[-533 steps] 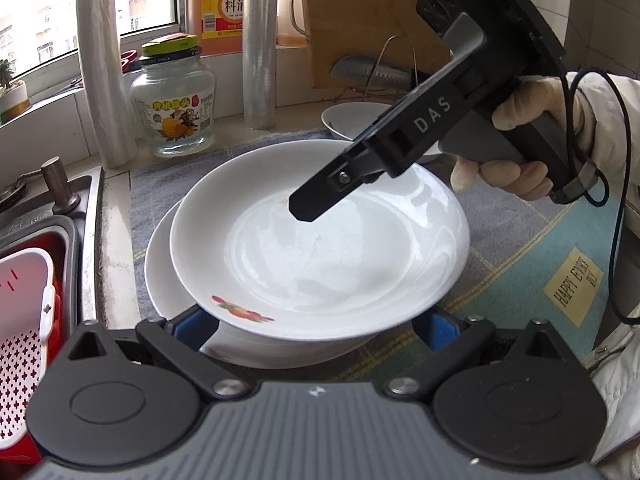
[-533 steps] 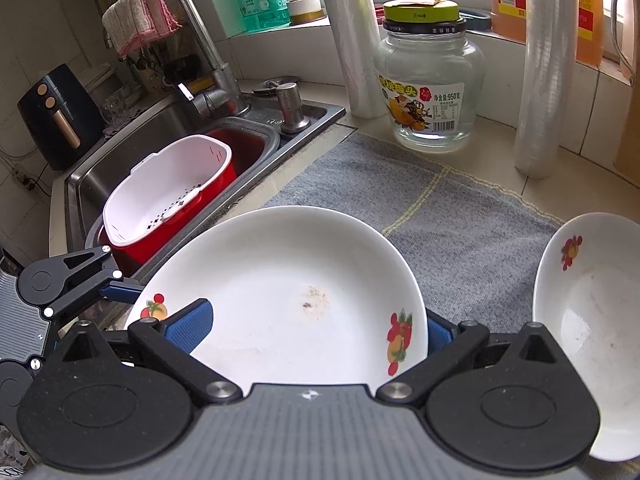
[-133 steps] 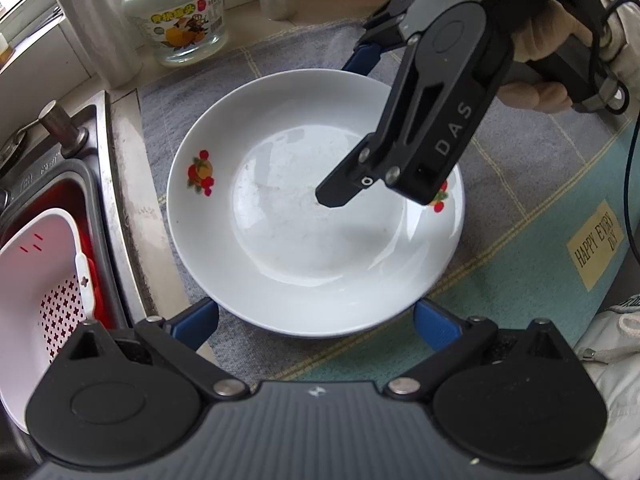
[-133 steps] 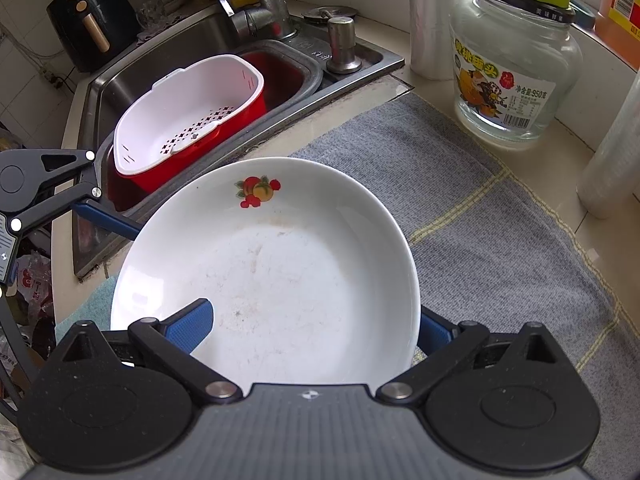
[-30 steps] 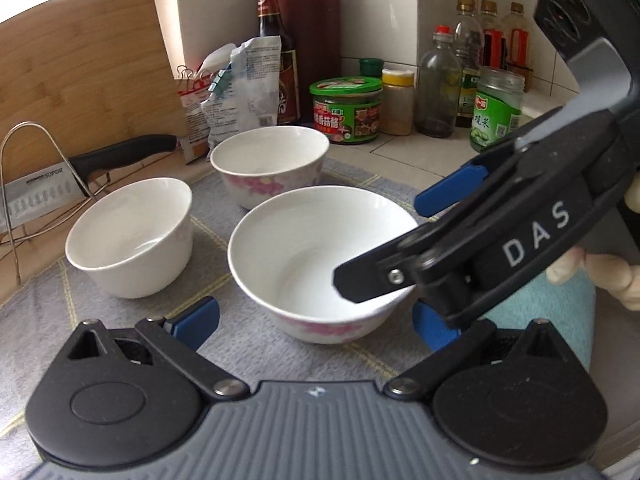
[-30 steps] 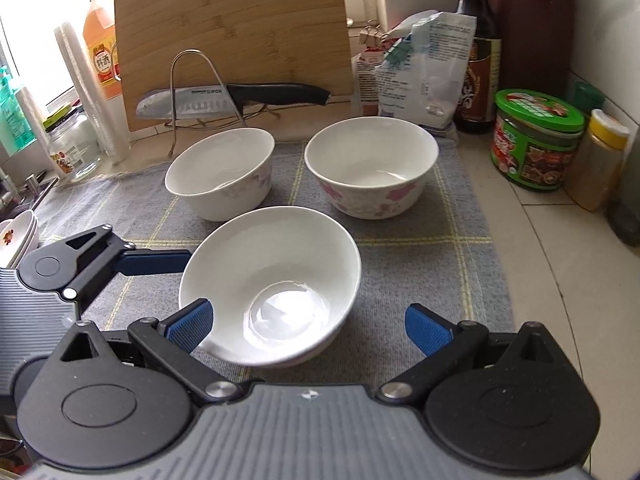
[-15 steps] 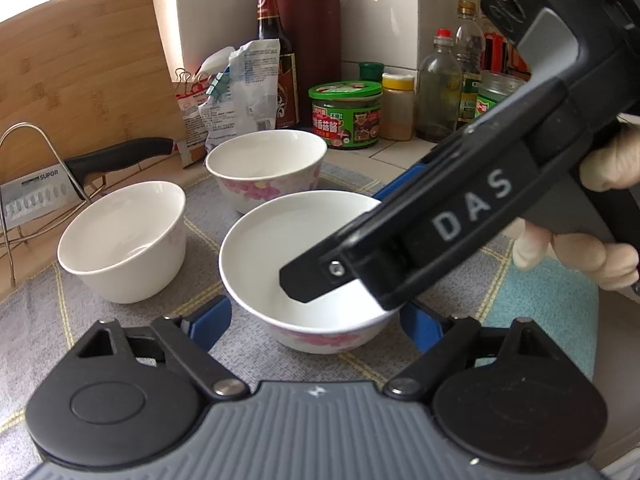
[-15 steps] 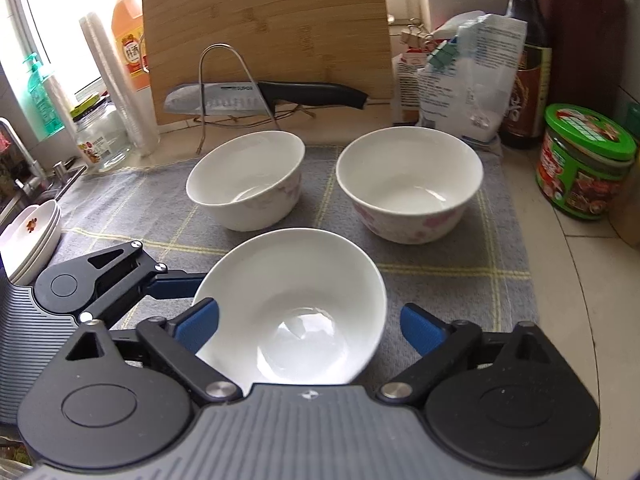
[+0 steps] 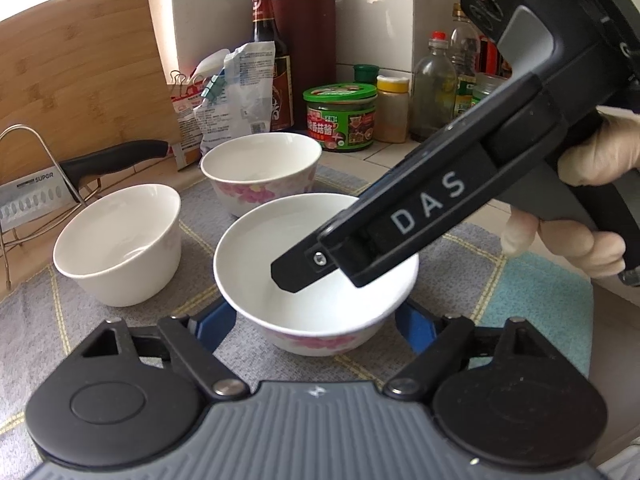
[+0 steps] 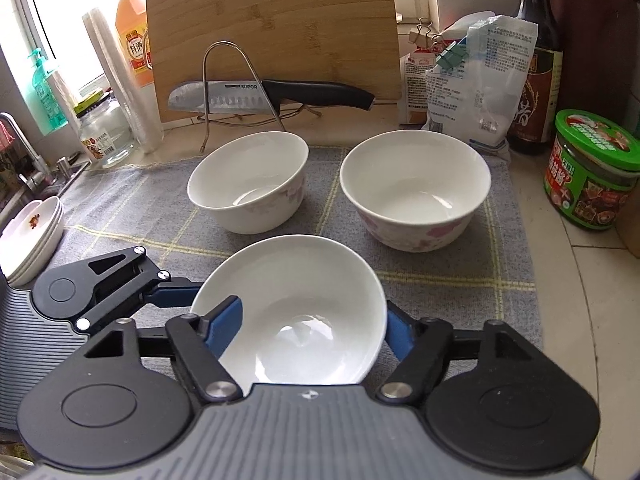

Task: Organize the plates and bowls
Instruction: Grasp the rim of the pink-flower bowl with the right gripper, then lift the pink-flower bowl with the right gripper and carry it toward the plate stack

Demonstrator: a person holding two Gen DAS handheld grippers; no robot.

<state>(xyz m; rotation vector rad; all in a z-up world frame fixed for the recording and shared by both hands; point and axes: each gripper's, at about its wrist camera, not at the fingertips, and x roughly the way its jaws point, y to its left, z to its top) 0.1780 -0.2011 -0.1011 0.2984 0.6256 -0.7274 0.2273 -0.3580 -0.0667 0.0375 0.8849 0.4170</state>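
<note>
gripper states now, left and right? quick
Left gripper: jaws closing around the near bowl; blue pads at its sides, contact not clear.
Right gripper: jaws closing on the same near bowl; pads on its wall.

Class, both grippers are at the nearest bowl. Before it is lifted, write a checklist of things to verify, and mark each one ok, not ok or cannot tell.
1. Nearest bowl sits between the right gripper fingers: ok.
2. Right jaws closing, blue pads at the bowl's sides; firm grip: cannot tell.
3. Left gripper straddles the same bowl, jaws closing: ok.
4. Bowl is empty: ok.
5. The two back bowls, left and right, stand apart from it: ok.
6. Plate stack lies clear to the left: ok.
</note>
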